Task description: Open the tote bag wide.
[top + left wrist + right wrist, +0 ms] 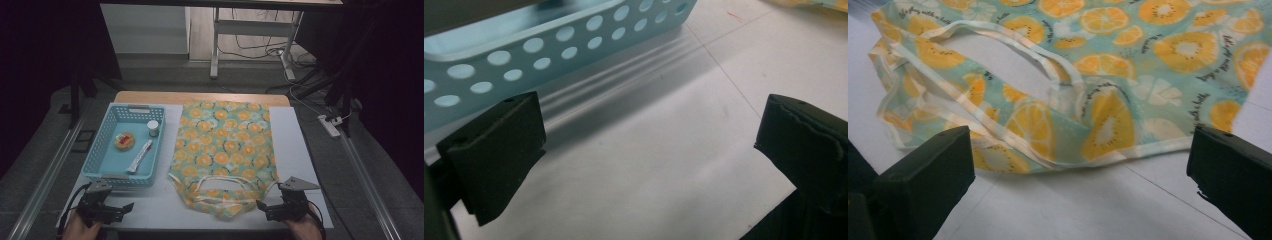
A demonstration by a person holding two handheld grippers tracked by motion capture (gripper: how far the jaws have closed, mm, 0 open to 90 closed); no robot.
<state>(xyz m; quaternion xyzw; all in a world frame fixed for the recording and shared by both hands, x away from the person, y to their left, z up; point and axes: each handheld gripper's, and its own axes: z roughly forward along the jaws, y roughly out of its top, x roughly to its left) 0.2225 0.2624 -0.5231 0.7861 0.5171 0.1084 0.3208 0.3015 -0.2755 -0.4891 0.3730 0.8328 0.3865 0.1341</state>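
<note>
A cloth tote bag (pixel 225 147) printed with orange slices on pale green lies flat in the middle of the table, handles (pixel 220 190) toward me. Its handles and near edge (pixel 1048 135) lie just ahead of my right gripper (pixel 1078 165), which is open and empty. That right gripper (pixel 265 207) sits at the bag's near right corner. My left gripper (pixel 125 209) rests at the near left, open and empty, just in front of a light blue perforated basket (pixel 106 172). The basket wall (pixel 549 45) shows beyond the left gripper (pixel 649 145).
Inside the basket lie a round orange-and-red item (pixel 124 140), a small white jar (pixel 153 128) and a white tube (pixel 140 156). A white mat (pixel 295 150) covers the wooden table. A desk frame and cables stand on the floor beyond; a power strip (pixel 330 125) lies at right.
</note>
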